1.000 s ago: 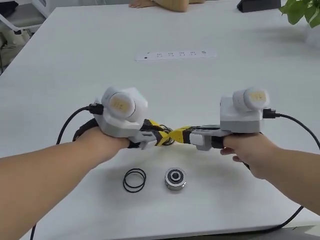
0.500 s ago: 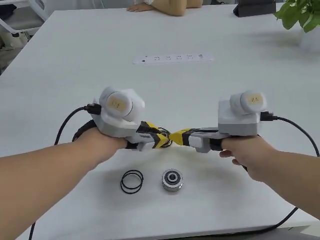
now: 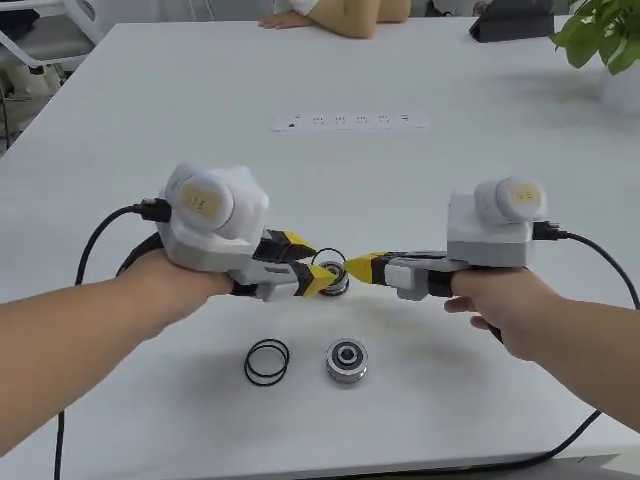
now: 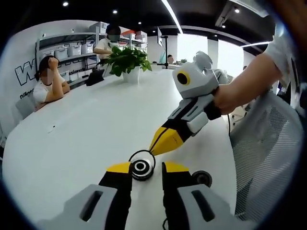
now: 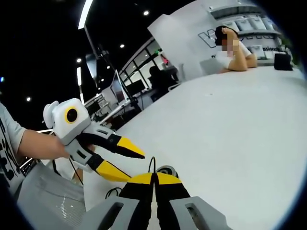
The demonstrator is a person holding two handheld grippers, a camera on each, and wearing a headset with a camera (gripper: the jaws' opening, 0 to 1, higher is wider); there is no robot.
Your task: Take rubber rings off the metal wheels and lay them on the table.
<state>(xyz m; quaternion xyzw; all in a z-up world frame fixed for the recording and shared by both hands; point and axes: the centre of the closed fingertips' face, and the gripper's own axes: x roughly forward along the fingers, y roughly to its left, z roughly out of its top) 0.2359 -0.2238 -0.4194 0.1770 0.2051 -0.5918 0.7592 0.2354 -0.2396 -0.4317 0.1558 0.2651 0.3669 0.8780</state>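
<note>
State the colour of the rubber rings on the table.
The rubber rings are black, clearest in the head view.

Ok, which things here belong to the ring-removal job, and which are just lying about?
Job:
- left tongs gripping the held wheel
- right tongs pinching its rubber ring
- loose rings and second wheel on the table

Lying about:
- power strip
- potted plant
- dark object

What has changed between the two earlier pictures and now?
The left gripper moved left and the right gripper right, so their tips parted; the wheel between them now shows, its rubber ring stretched by the right gripper. The loose rings and second wheel stayed put.
</note>
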